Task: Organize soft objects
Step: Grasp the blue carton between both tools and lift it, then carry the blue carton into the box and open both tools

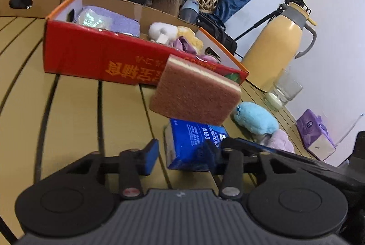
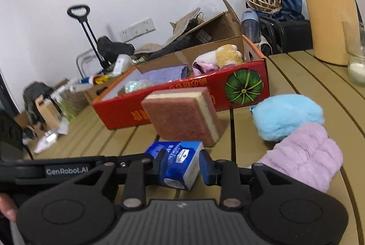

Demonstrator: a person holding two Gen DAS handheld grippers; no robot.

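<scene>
Two grippers are seen closest to the cameras, both set around the blue tissue pack (image 2: 180, 163) lying on the slatted table (image 1: 75, 112). The right gripper (image 2: 182, 165) is narrowed onto the pack, its left pad pressed against the wrapper and its right pad at or just beside the other face, so a pinch is judged to be forming or just made. The left gripper (image 1: 182, 153) is spread wider; its left finger stands clear of the pack, while the far side is masked by the other tool, so no grip by it can be confirmed.

The pack's long axis is laid roughly away from the right wrist camera, one short end turned toward the lens. A pink scouring sponge (image 2: 184, 116) is propped just behind the pack, tilted with its broad face toward the cameras; whether it rests on the pack cannot be told. To the right, a light blue plush (image 2: 287, 116) and a lilac plush (image 2: 305, 153) lie touching each other on the table.

Farther back, the red cardboard box (image 2: 182, 96) is already holding a purple towel (image 2: 164, 74) and a few plush toys (image 2: 219, 58). The task is judged roughly half done: four soft things are left outside the box
</scene>
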